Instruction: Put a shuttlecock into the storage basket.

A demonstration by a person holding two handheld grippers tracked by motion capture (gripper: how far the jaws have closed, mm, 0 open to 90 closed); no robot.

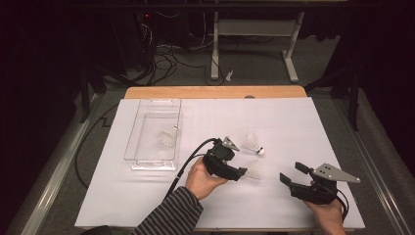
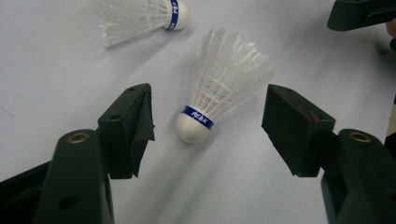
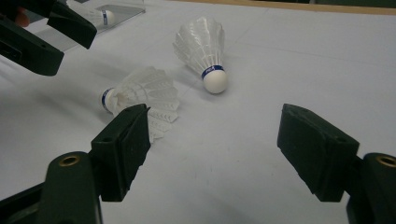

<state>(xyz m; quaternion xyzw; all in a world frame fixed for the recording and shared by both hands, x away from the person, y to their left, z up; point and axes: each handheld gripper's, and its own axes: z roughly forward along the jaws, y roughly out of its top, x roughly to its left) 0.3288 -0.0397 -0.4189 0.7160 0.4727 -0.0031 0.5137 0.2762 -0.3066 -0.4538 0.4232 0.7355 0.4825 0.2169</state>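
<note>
Your left gripper (image 1: 243, 171) stands with its jaws spread wide, and nothing is pressed between them. The near shuttlecock (image 2: 219, 88) lies on its side on the white table cover (image 1: 293, 122), in the gap ahead of your fingers (image 2: 133, 126): its cork tip points back toward you, closer to the left finger than the right, and its feather skirt fans away beyond the fingertips. Neither pad touches it.

The second shuttlecock (image 2: 140, 16) rests farther out, past the left finger and well apart from the first, cork turned toward the right.

Your right gripper (image 1: 291, 175) is likewise wide, with only bare cover between its jaws. From its own view, the near shuttlecock sits just beyond its left finger (image 3: 126, 144), the skirt partly hidden behind that fingertip, while the second one lies farther off, between the two fingers' lines, cork toward you.

A third shuttlecock (image 1: 167, 138) lies inside the clear plastic tray (image 1: 147, 161), off to the left of your left gripper and well apart from both pairs of fingers. Both hands rest low over the cover.
</note>
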